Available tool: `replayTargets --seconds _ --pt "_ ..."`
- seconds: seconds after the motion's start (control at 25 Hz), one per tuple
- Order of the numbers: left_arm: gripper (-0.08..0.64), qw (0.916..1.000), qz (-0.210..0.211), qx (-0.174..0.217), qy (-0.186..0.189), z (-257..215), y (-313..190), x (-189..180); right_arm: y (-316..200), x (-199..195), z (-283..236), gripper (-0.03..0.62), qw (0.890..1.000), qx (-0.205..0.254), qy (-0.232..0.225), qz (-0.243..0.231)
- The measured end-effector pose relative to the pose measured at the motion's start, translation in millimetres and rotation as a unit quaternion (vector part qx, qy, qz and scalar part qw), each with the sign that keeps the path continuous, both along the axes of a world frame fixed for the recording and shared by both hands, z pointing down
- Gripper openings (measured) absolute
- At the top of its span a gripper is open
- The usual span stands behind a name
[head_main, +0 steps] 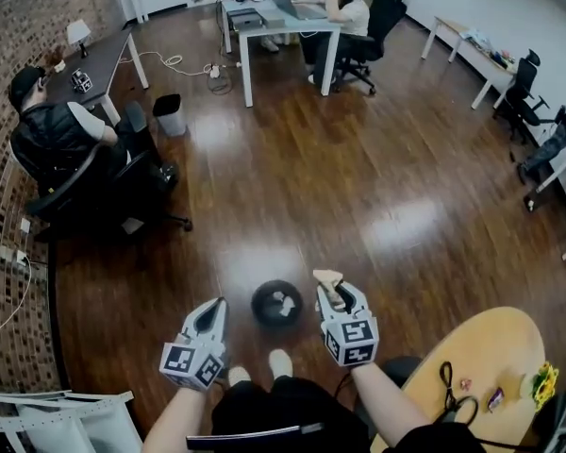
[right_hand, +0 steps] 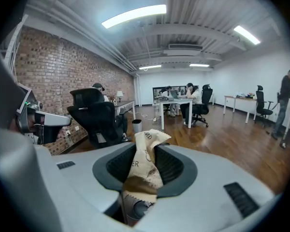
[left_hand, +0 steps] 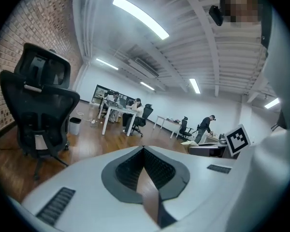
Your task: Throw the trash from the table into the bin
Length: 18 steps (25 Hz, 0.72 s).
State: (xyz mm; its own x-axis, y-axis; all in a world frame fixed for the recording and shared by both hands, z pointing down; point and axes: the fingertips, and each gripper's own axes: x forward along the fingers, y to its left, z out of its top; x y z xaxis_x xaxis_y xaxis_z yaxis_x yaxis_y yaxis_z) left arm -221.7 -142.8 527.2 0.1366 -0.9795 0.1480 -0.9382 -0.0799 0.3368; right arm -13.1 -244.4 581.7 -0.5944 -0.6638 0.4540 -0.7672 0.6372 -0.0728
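A brick wall [head_main: 19,26] lines a glossy wooden floor [head_main: 358,177] with white desks [head_main: 285,32].

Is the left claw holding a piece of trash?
No, the left claw is closed, its jaws together, with nothing between them.

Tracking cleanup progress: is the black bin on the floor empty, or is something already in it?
Not empty. In the head view, pale scraps lie inside the round black bin.
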Motion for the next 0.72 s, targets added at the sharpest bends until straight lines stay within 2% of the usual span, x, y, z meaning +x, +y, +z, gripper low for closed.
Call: replayTargets --seconds 0.12,0.32,0.56,0.72 --pt "0.002 0.9996 -0.001 -0.028 0.003 27 -3 0 -2 -17 34 0.129 0.999 -0.028 0.009 -0.018" --pt "0.002 0.9957 -0.005 -0.091 0.015 77 15 -10 25 -48 107 0.129 0.993 -0.100 0.042 -0.049" --pt "0.002 0.9881 -0.014 -0.151 0.027 136 26 -22 45 -63 197 0.129 0.978 -0.171 0.095 -0.069" --pt "0.002 0.9831 -0.012 -0.181 0.025 173 32 -25 59 -62 261 0.129 0.962 -0.213 0.144 -0.088"
